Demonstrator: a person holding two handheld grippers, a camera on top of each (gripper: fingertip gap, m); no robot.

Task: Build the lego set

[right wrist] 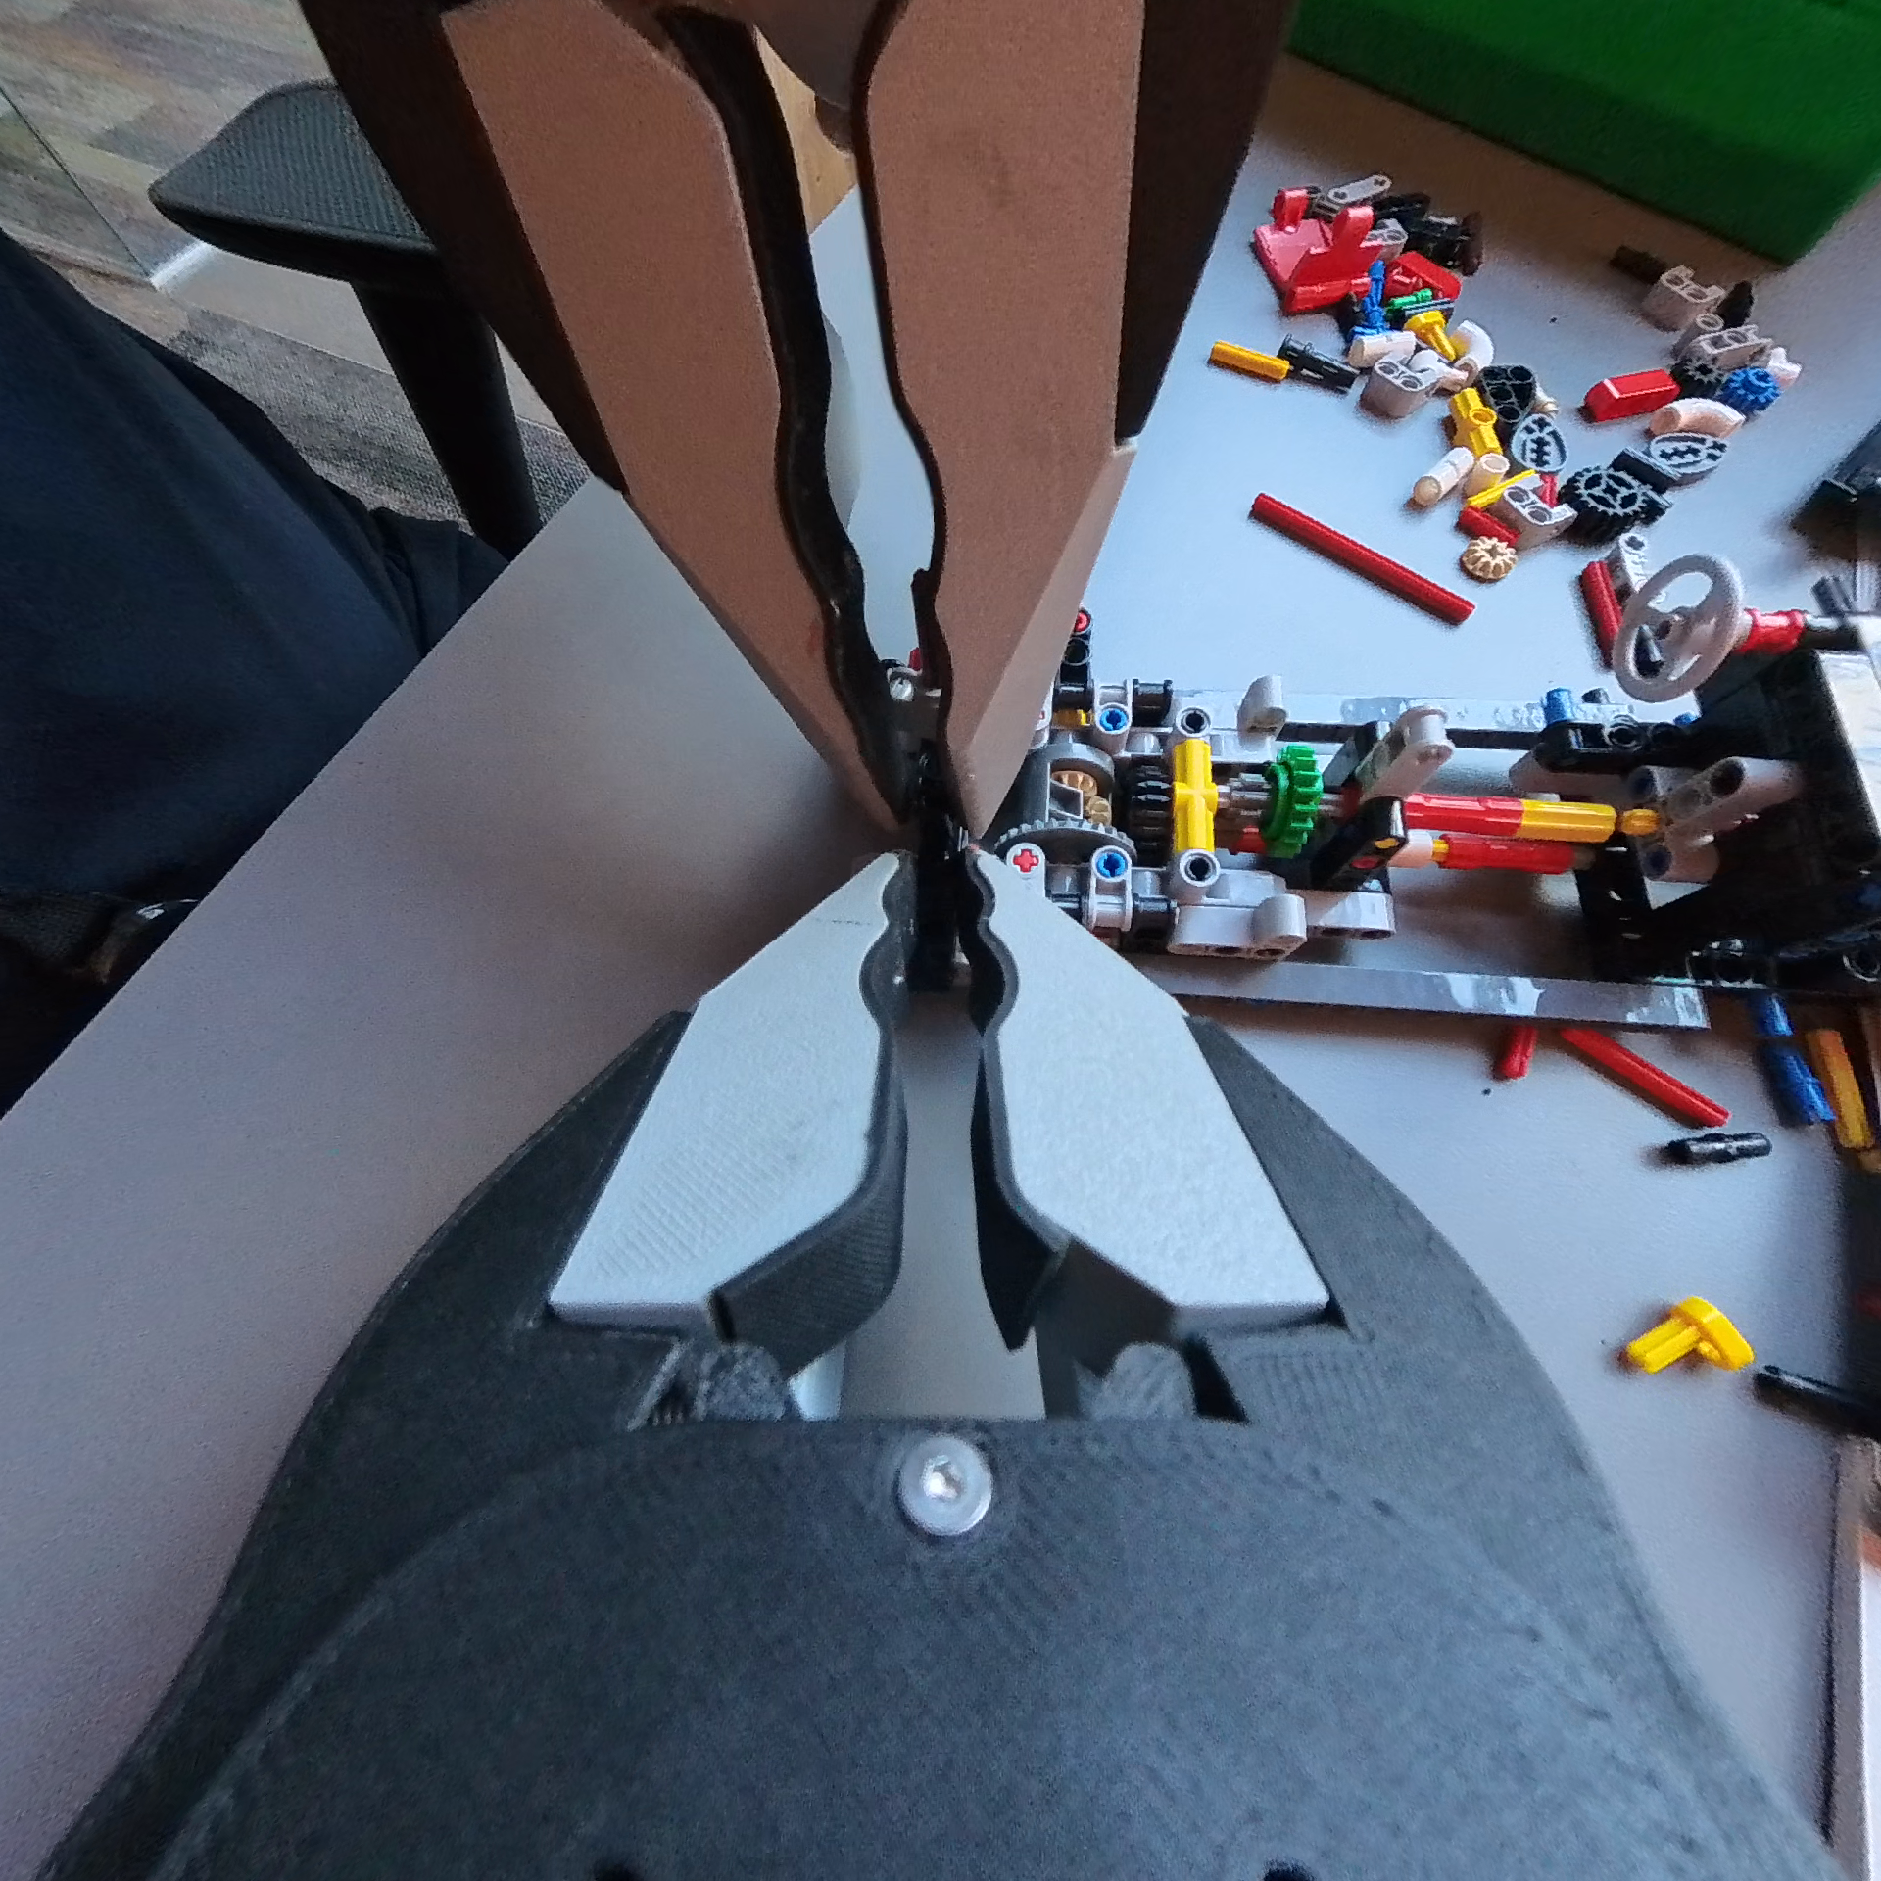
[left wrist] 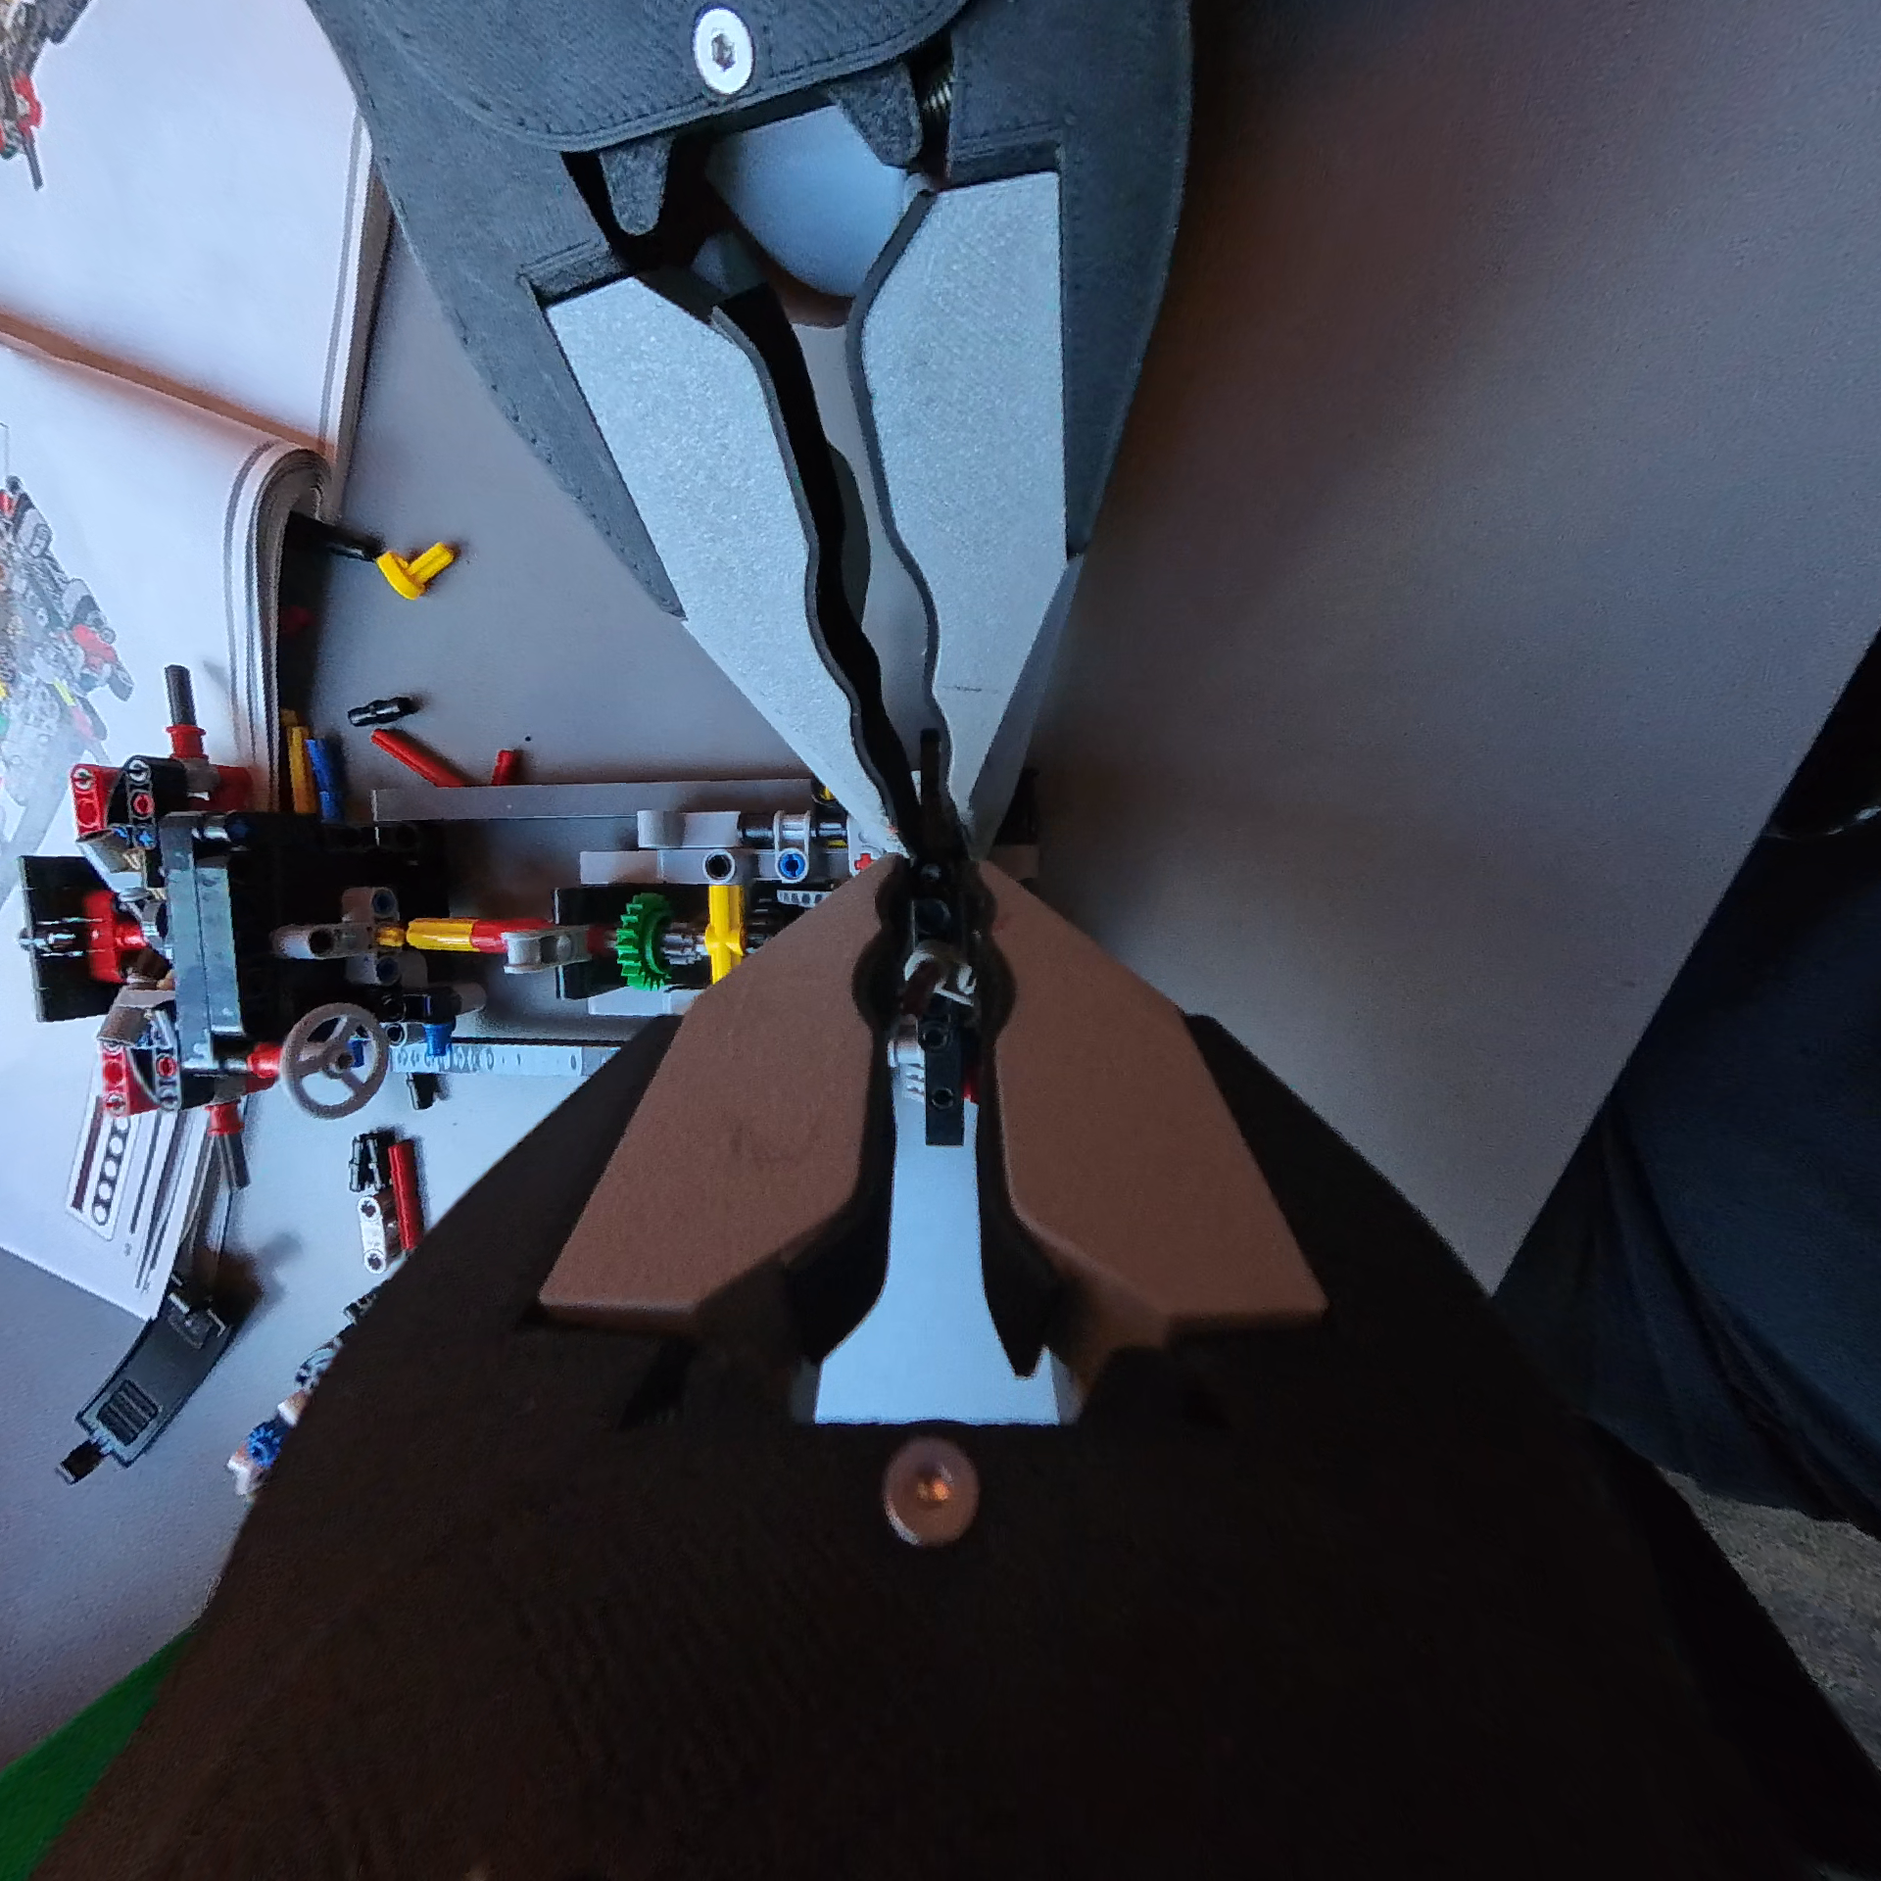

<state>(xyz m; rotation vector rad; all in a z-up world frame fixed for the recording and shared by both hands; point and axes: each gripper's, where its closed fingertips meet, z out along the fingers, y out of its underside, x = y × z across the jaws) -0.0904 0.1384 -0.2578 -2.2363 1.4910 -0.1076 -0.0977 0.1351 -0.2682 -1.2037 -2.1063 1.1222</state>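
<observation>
My left gripper (left wrist: 938, 875), with brown fingers, is shut on a small black holed beam (left wrist: 942, 1059) that carries white and dark brown bits. My right gripper (right wrist: 938, 875), with grey fingers, is shut on a thin black axle-like piece (right wrist: 931, 926). The two grippers meet tip to tip, and the black pieces touch where they meet. In the left wrist view the right gripper (left wrist: 931, 814) comes in from above with the black piece (left wrist: 928, 758) between its pads. In the right wrist view the left gripper (right wrist: 931, 804) comes in from above. A half-built brick vehicle chassis (right wrist: 1425, 814) lies right beside them on the grey table (right wrist: 407, 916).
The chassis (left wrist: 407, 916) has a green gear (left wrist: 641, 942) and a grey steering wheel (left wrist: 334, 1059). An open instruction booklet (left wrist: 122, 509) lies beyond it. A pile of loose parts (right wrist: 1476, 356), a green bin (right wrist: 1629, 102) and a yellow connector (right wrist: 1690, 1333) are nearby. The table edge (right wrist: 305, 794) and a person's dark clothing (right wrist: 153, 560) are close. Both grippers' tips are close together, under 4 cm apart. Left tips and right tips are each some 15 cm from the yellow connector (right wrist: 1690, 1333). It turns up in the left wrist view (left wrist: 411, 571) as well.
</observation>
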